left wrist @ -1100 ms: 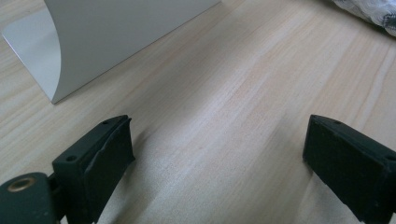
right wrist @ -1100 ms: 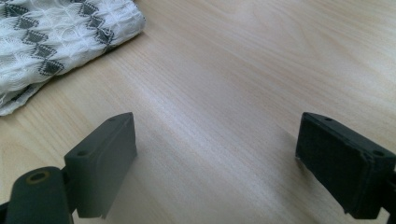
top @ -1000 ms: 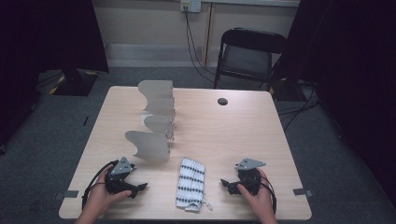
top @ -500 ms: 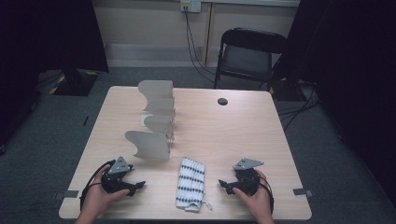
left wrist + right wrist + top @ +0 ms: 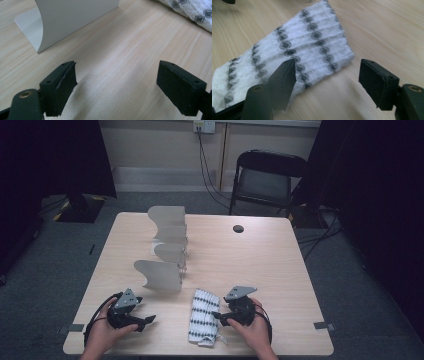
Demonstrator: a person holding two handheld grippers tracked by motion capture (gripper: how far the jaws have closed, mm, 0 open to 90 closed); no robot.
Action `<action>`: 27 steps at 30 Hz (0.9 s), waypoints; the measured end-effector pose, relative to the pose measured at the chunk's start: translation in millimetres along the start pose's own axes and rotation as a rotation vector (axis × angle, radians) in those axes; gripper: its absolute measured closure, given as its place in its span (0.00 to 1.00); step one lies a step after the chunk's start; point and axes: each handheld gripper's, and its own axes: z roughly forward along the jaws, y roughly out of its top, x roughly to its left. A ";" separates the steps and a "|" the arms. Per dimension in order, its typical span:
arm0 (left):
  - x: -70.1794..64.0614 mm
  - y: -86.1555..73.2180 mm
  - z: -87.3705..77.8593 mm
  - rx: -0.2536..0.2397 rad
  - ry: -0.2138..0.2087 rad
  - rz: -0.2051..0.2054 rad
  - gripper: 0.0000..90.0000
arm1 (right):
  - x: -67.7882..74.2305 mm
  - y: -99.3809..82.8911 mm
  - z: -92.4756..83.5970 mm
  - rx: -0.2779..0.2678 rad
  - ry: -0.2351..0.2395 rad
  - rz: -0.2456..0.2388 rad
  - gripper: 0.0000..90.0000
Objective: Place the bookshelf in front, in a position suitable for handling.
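White waffle-textured cloth (image 5: 294, 52) with dark diamonds lies folded on wood-grain table (image 5: 280, 260).

black tongs (image 5: 216, 316) with blocky square pads (image 5: 378, 83), brass rivets, grey three-cornered top plates

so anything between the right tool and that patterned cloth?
Nothing visible. The right tool has just been closing, with no pad pressing on the patterned cloth; one jaw is over the cloth's edge, the other over bare table. The white curved stand is apart, farther up the table.
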 end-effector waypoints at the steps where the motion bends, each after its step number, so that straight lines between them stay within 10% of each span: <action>1: -0.3 0.0 0.1 -0.002 0.000 -0.001 0.17 | 1.8 3.2 2.7 0.006 0.006 -0.008 0.35; 27: -0.6 -15.0 -12.0 -0.004 0.018 -0.031 0.18 | 31.8 50.1 70.2 0.046 0.185 -0.160 0.40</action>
